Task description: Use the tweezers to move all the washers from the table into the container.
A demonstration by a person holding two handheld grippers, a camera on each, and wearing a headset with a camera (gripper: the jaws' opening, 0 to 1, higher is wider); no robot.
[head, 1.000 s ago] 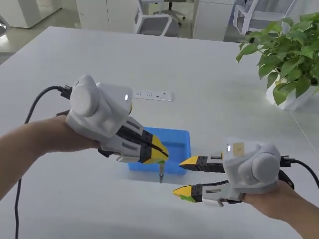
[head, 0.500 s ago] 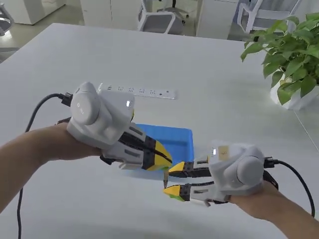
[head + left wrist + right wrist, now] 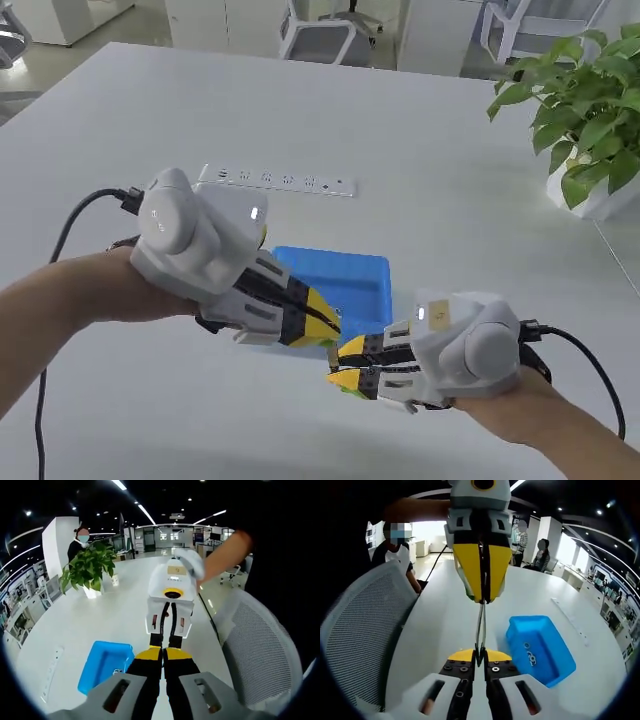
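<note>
The left gripper (image 3: pixel 325 325) and right gripper (image 3: pixel 345 367) both pinched the tweezers (image 3: pixel 481 625) tight. The container (image 3: pixel 355 280) sat just beside their tips, wide table (image 3: pixel 450 200) beyond.

Tweezers (image 3: pixel 481 625), washers (image 3: pixel 530 656), container (image 3: pixel 540 647).
Tweezers: thin, metal, arms pressed together; one end was clamped in the left gripper (image 3: pixel 481 599), the tips were caught between the jaws of the right gripper (image 3: pixel 480 661), just beside the container. Container: blue, rectangular, open-topped, stood upright. Washers: several small rings lay inside it, near one wall.
</note>
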